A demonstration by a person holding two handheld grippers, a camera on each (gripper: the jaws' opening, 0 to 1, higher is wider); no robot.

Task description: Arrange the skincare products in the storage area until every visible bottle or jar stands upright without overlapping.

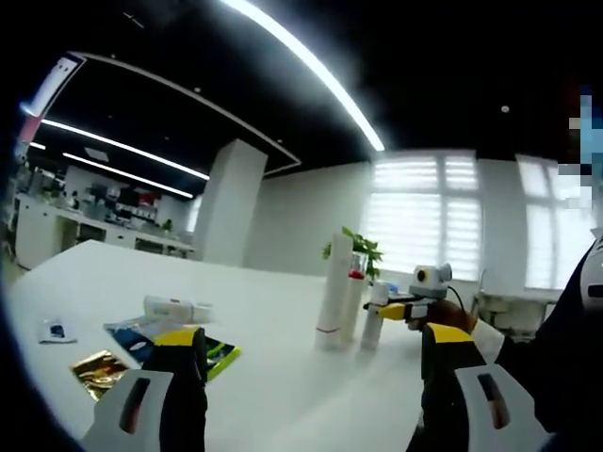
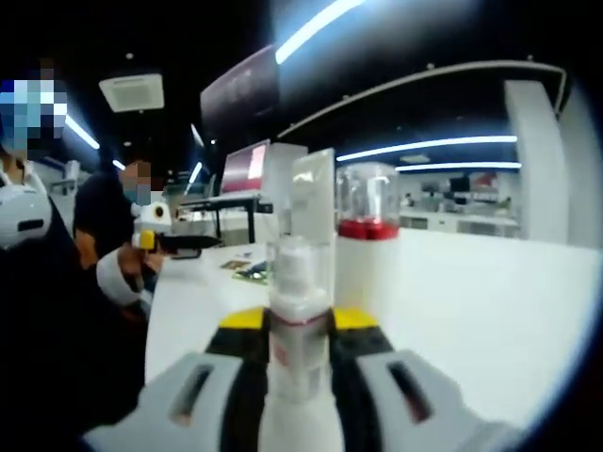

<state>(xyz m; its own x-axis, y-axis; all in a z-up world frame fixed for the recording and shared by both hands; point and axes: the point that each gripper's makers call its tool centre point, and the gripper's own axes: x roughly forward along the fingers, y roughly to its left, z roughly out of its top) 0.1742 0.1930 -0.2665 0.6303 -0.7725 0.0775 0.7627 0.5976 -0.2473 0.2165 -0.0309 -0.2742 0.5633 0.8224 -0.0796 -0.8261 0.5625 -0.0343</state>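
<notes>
Seen from the left gripper view: left gripper low over the white table, jaws spread wide with nothing between them; ahead and to the right, well beyond the tips, a tall white tube upright, a red-capped bottle just behind it, a small bottle upright just to their right; right gripper reaching in from the right, yellow-and-black tips at that small bottle. Off to the left on the table, a white tube lying on its side, touching a pile of flat sachets, blue, green and gold; a small packet further left, apart.

Seen from the right gripper view: right gripper closed on the small bottle, its clear body and white cap rising upright between the two jaws, pads pressed on either side; directly behind, the red-capped bottle with clear cap and the tall tube, near or perhaps touching, blur leaving that unclear. Left gripper at the far left.
</notes>
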